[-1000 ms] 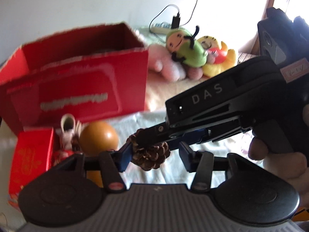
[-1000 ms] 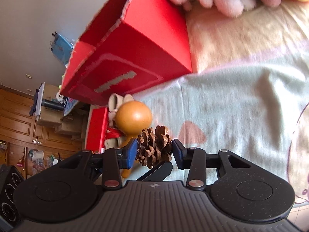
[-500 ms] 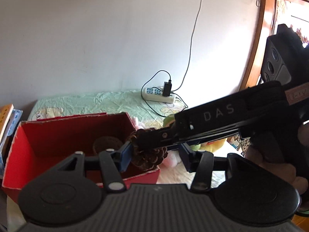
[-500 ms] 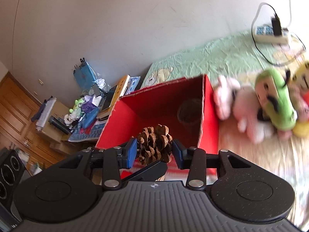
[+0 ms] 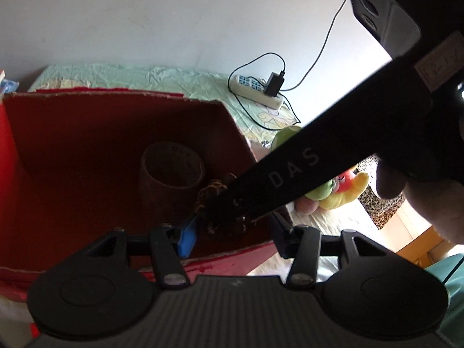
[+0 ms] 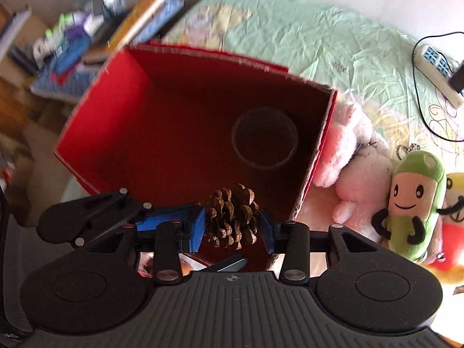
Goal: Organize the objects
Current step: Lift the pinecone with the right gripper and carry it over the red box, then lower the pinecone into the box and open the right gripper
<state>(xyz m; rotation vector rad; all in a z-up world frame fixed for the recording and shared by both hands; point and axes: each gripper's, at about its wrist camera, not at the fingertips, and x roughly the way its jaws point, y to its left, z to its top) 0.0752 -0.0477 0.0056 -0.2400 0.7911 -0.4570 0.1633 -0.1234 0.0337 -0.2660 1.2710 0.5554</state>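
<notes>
A pine cone (image 6: 232,217) hangs over the open red box (image 6: 95,110) on the bed (image 6: 333,46), just inside the near wall and not yet let go. One thing is already in there: a brown cup (image 6: 265,140) standing upright near the right wall. So the sorting looks partly done, I would say, with the cone about to go in. How much waits outside the box I cannot tell from here. The plush toys (image 6: 414,203) lie against the box's right side on the bed, and whether they are meant to go in is anyone's guess.

The right claw (image 6: 232,226) points steeply down into the box, its blue pads about half apart and pressed on either side of the cone, which it carries clear of the box floor. The left claw (image 5: 232,229) comes in from the near side, its fingers also about half apart. In its own view the cone (image 5: 214,194) sits between them, but the right tool's dark arm (image 5: 290,174) crosses in front and the shade is deep, so whether its pads touch the cone I cannot say.
</notes>
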